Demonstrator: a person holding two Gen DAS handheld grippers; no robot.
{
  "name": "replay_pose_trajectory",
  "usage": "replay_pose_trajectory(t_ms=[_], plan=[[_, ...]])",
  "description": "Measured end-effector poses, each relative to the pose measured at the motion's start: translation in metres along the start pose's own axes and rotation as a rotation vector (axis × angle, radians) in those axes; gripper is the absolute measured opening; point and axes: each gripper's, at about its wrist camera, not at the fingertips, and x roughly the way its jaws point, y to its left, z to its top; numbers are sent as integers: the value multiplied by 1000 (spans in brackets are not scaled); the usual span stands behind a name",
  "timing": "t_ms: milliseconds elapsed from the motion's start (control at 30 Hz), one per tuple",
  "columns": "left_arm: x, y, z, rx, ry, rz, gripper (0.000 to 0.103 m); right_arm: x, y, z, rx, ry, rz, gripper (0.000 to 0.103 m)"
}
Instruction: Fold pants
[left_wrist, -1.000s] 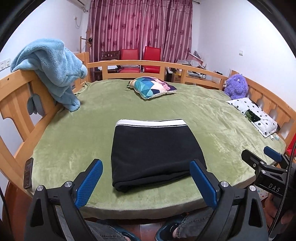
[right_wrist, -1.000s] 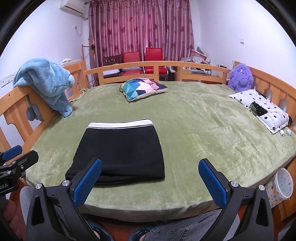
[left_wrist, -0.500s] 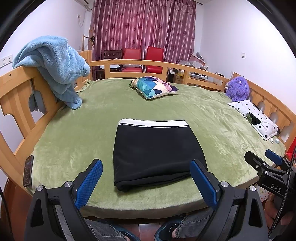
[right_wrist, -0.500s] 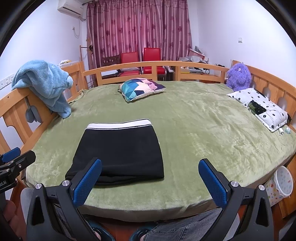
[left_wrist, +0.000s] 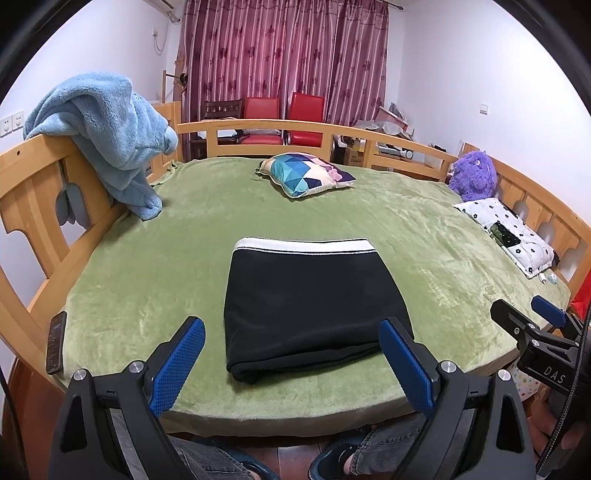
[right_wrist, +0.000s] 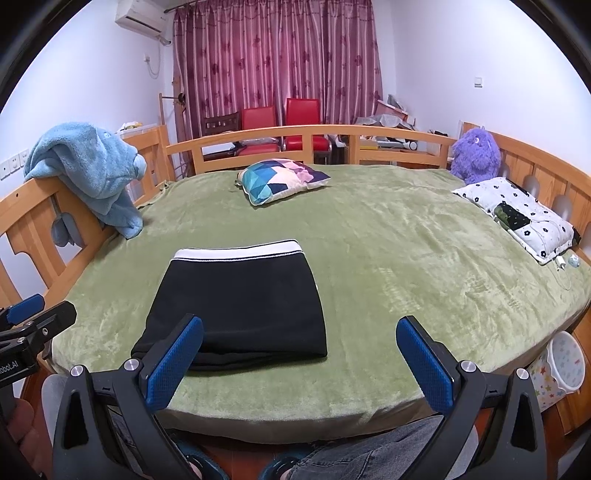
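Note:
The black pants (left_wrist: 314, 302) with a white waistband lie folded into a flat rectangle on the green bed cover (left_wrist: 147, 266), near its front edge. They also show in the right wrist view (right_wrist: 240, 306). My left gripper (left_wrist: 291, 362) is open and empty, held back from the bed's front edge, in line with the pants. My right gripper (right_wrist: 301, 363) is open and empty, held back from the bed edge, to the right of the pants. It shows at the right edge of the left wrist view (left_wrist: 532, 321). The left gripper shows at the left edge of the right wrist view (right_wrist: 33, 314).
A patterned cushion (left_wrist: 306, 177) lies at the far side. A blue towel (left_wrist: 107, 129) hangs over the wooden rail (left_wrist: 29, 192) on the left. A spotted pillow (left_wrist: 509, 232) and purple plush toy (left_wrist: 472, 173) sit at the right. A remote (left_wrist: 55, 341) lies at the front left edge.
Both grippers have drifted slightly, staying open and empty. The folded pants have not moved.

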Motion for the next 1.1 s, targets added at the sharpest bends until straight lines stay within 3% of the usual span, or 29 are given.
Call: replay_pose_trajectory(t_ms=[1100], plan=[[0,-8,-3,1,-2,-10,96,-1,2,1,10,-4,0,102]])
